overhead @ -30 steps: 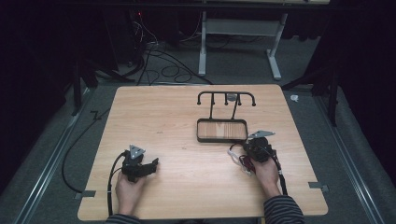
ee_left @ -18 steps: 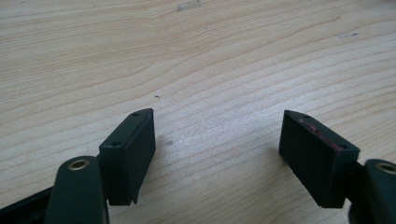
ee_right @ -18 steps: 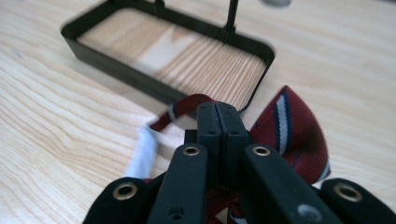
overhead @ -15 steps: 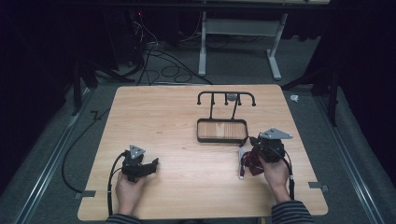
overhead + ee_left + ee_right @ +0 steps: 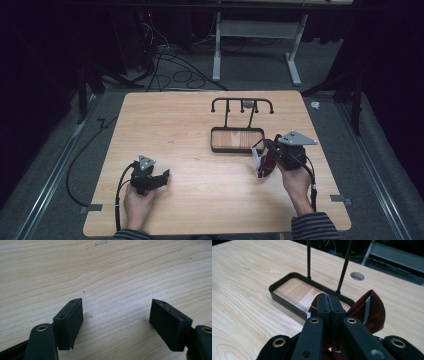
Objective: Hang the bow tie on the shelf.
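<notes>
Item: red striped tie [image 5: 372, 307], pinched in the closed right gripper [image 5: 329, 302], raised just short of the hook rack [image 5: 325, 265], presumably for hanging. Left gripper [image 5: 116, 315]: wide, empty, resting on bench [image 5: 105, 270].

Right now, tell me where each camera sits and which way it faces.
High view: above the person's side, looking forward and down on the table; both hands, left tongs, right tongs.
Left gripper view: on the left tongs, looking down at bare wood between open jaws.
Right gripper view: on the right tongs, shut on a red tie, facing the rack.
High and right gripper views share rack and tie.
</notes>
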Action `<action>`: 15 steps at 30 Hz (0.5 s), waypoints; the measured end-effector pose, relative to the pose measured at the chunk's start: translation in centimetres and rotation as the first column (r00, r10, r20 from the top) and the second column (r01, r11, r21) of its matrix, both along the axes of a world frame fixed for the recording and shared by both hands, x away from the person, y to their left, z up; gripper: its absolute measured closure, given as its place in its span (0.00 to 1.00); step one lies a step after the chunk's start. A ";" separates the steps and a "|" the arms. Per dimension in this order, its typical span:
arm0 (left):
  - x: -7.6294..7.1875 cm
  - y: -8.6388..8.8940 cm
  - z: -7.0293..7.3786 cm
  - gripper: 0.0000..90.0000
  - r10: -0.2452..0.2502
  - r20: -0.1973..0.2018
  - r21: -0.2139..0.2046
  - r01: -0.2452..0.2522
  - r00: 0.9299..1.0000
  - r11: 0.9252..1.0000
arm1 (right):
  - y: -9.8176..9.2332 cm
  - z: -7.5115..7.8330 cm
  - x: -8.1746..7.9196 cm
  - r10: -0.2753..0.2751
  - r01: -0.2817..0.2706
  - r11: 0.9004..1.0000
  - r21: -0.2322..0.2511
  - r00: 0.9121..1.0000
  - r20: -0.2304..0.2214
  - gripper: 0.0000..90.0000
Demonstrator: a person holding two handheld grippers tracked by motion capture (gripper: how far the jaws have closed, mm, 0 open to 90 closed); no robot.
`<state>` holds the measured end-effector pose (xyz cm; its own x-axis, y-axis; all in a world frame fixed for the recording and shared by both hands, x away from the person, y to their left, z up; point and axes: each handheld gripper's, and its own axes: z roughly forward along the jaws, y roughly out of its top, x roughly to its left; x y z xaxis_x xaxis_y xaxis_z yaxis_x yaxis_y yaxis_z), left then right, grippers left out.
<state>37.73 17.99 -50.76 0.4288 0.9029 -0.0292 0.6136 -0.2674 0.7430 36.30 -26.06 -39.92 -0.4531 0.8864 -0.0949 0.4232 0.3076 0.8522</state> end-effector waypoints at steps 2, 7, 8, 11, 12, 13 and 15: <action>0.0 0.0 0.0 0.31 0.000 0.000 0.000 0.000 1.000 1.000 | 0.1 0.2 0.0 0.000 0.000 1.000 0.003 1.000 0.003 1.00; 0.0 0.0 0.0 0.31 0.001 0.002 0.001 -0.001 1.000 1.000 | 0.6 1.4 0.3 0.010 -0.011 1.000 0.004 1.000 0.028 1.00; 0.0 0.0 0.0 0.31 0.001 0.002 0.002 -0.001 1.000 1.000 | 0.7 1.7 0.4 0.017 -0.017 1.000 -0.001 0.999 0.036 1.00; 0.0 0.0 0.0 0.31 0.001 0.002 0.001 -0.001 1.000 1.000 | 0.9 2.0 0.5 0.024 -0.024 1.000 -0.002 0.999 0.042 1.00; 0.0 0.0 0.0 0.31 0.001 0.002 0.002 -0.001 1.000 1.000 | 1.1 2.4 0.8 0.031 -0.031 1.000 0.000 0.998 0.051 1.00; 0.0 0.0 0.0 0.31 0.001 0.001 0.002 -0.001 1.000 1.000 | 1.2 2.5 0.8 0.029 -0.029 1.000 0.001 0.998 0.051 1.00; 0.0 0.0 0.0 0.31 0.001 0.002 0.002 -0.001 1.000 1.000 | 1.4 2.7 0.9 0.032 -0.033 0.999 0.009 0.998 0.051 1.00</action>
